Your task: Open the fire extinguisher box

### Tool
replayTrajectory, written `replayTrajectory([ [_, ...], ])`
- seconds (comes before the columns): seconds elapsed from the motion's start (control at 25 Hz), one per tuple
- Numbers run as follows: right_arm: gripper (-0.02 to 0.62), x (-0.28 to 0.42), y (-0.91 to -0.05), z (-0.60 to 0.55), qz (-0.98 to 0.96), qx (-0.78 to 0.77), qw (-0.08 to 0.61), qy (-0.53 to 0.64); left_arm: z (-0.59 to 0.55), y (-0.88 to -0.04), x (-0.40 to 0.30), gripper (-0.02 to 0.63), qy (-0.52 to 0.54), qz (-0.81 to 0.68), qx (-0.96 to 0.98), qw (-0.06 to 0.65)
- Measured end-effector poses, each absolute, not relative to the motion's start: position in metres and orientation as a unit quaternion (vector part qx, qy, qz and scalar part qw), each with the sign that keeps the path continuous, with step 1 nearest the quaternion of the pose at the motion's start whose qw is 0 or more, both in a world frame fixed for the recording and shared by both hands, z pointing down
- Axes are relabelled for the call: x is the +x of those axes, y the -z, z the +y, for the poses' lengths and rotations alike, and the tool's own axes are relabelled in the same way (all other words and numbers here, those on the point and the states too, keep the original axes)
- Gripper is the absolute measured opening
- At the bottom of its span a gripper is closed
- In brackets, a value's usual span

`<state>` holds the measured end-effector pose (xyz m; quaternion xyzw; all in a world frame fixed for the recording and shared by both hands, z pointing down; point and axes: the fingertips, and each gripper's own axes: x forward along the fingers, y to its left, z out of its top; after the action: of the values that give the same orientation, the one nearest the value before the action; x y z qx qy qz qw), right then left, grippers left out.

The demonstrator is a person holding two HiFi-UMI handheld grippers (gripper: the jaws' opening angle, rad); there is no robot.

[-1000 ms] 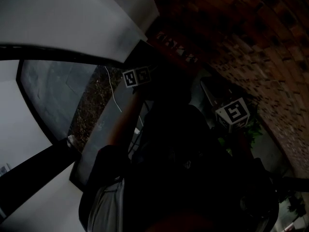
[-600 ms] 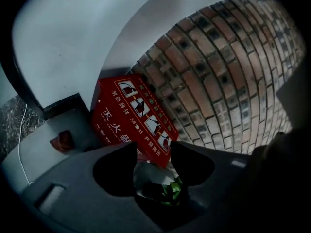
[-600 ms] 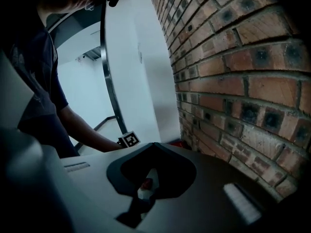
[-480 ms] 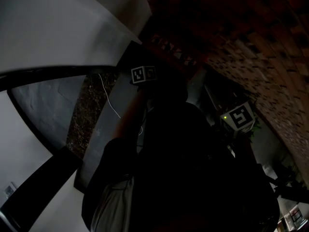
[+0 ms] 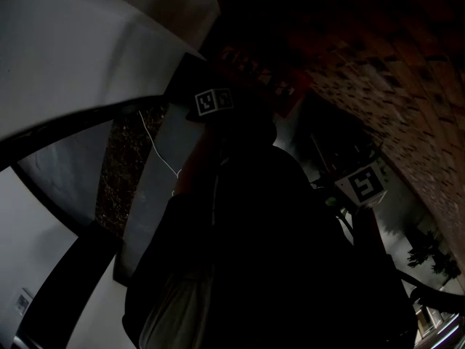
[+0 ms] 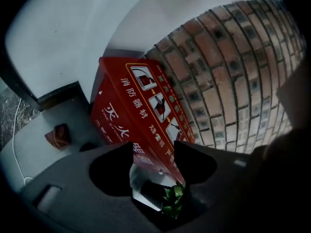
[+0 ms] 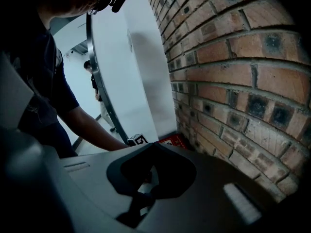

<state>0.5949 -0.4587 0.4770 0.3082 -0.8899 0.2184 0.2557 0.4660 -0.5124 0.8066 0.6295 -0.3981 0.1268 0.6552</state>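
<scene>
The red fire extinguisher box [image 6: 141, 110] with white and yellow print stands against the brick wall, lid shut. In the left gripper view my left gripper [image 6: 153, 154] is open just short of the box's lower corner. Its jaws have just been opening, and nothing is pressed between them. In the dark head view its marker cube [image 5: 213, 100] hangs close to the dim box [image 5: 256, 73]. My right gripper [image 7: 152, 147] is shut and empty, held back beside the wall, and its cube [image 5: 363, 186] shows at the right. The right gripper view catches the box [image 7: 170, 141] far off.
A brick wall [image 6: 233, 72] runs along the right. A green plant [image 6: 174, 198] sits low beneath the left jaws. On the grey floor lie a small brown object [image 6: 59, 135] and a white cord [image 6: 17, 130]. Another person [image 7: 95, 86] stands in the distance.
In the head view the left gripper's cube has moved closer to the red box. The right cube has drifted down and to the right. The whole view has tilted.
</scene>
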Motion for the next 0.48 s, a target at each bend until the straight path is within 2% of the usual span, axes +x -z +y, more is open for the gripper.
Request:
replayTrajectory([
  [0.48,0.002,0.615,-0.489,-0.461,-0.873,0.327,0.27,-0.24,-0.527,-0.832,0.492,0.259,-0.113,-0.387,0.62,0.673],
])
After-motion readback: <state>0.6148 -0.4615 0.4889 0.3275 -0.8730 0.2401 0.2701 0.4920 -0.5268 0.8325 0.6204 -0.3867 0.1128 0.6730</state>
